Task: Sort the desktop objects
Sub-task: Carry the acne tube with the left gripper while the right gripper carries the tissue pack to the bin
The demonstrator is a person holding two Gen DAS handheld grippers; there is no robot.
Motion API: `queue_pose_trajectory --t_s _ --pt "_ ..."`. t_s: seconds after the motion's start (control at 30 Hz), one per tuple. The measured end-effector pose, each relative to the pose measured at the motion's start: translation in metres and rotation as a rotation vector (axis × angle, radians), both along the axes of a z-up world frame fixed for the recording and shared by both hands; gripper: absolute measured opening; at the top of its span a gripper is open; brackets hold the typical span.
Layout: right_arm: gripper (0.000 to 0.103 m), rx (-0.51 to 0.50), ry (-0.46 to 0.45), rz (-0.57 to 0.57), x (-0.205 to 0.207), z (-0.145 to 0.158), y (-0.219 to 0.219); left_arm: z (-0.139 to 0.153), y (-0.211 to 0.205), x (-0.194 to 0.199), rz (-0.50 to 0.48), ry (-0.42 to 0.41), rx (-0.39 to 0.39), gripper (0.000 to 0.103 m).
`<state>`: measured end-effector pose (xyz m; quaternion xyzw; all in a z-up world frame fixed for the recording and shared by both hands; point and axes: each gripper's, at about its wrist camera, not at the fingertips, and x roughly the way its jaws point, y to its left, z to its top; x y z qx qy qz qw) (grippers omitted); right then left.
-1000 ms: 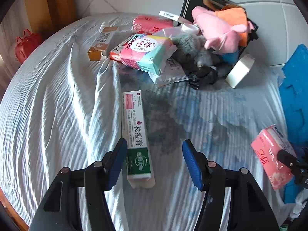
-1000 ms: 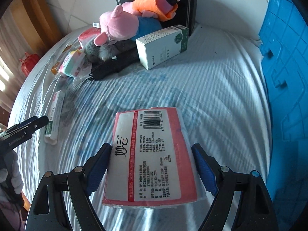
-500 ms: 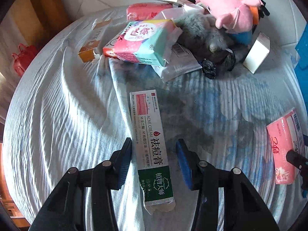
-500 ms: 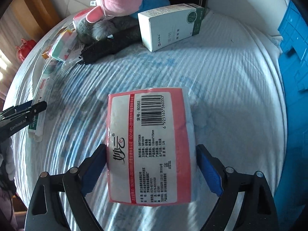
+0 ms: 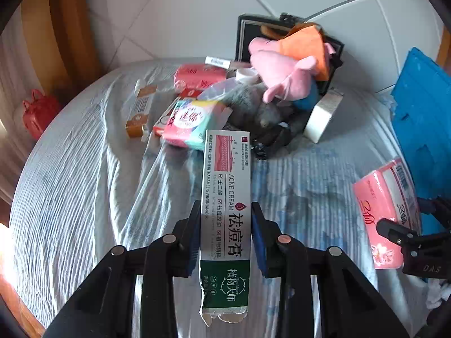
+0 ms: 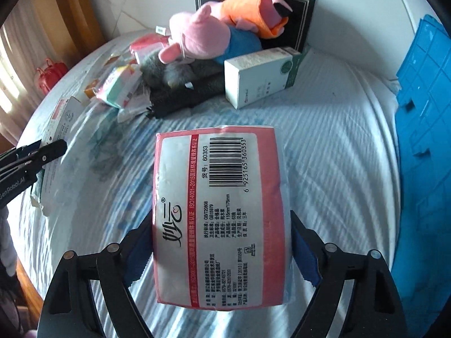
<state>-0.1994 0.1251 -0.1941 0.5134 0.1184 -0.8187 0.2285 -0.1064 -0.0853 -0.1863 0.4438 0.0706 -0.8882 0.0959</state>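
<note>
A long white and green acne cream box (image 5: 227,186) sticks forward between my left gripper's (image 5: 225,225) blue pads, which are shut on its sides; it hangs above the striped bedsheet (image 5: 84,197). The same box (image 6: 59,118) shows at the left of the right wrist view, by the left gripper's fingers (image 6: 42,155). A pink tissue pack (image 6: 220,211), barcode side up, fills my right gripper (image 6: 221,242); its jaws are closing and the pads press on both long edges. That pack (image 5: 380,211) appears at the right of the left wrist view.
At the back lies a heap: pink and orange plush toys (image 6: 214,28), a grey furry toy (image 5: 253,109), a white carton (image 6: 262,76), several soft packets (image 5: 188,121), an orange box (image 5: 141,109) and a black frame (image 6: 296,19). A blue crate (image 6: 422,98) stands at the right.
My left gripper slid over the cream box, shut on it and raised it off the sheet. The right gripper's pads came in against the tissue pack, which now sits higher above the sheet.
</note>
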Motion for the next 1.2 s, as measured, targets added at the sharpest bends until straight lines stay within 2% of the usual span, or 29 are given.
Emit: queue_pose_trajectory --t_s 0.13,0.3,0.43,0.5,0.6,0.77,0.97,1.07,1.2 --pt "0.086 -0.045 0.074 -0.001 0.017 0.037 0.005 0.021 0.026 0.011 -0.068 0.073 -0.003 0.032" --pt "0.086 -0.085 0.224 -0.018 0.043 0.094 0.018 0.056 0.056 0.02 -0.148 0.179 -0.02 0.031" --pt "0.086 -0.101 0.351 -0.073 0.061 0.139 0.042 0.084 0.086 0.024 -0.207 0.264 -0.022 0.031" --pt "0.086 -0.105 0.416 -0.115 0.07 0.165 0.061 0.105 0.091 0.017 -0.245 0.313 -0.025 0.031" --pt "0.086 -0.104 0.505 -0.184 0.083 0.201 0.092 0.143 0.126 0.02 -0.318 0.386 -0.03 0.031" --pt "0.087 -0.07 0.626 -0.327 0.103 0.246 0.16 0.186 0.204 0.014 -0.445 0.469 -0.016 0.031" --pt "0.087 0.016 0.689 -0.514 0.115 0.264 0.261 0.21 0.312 0.015 -0.601 0.487 0.007 0.031" --pt "0.087 0.063 0.678 -0.595 0.111 0.255 0.311 0.21 0.365 0.016 -0.67 0.454 0.018 0.031" --pt "0.087 0.113 0.62 -0.676 0.1 0.23 0.372 0.209 0.43 0.022 -0.757 0.403 0.03 0.031"
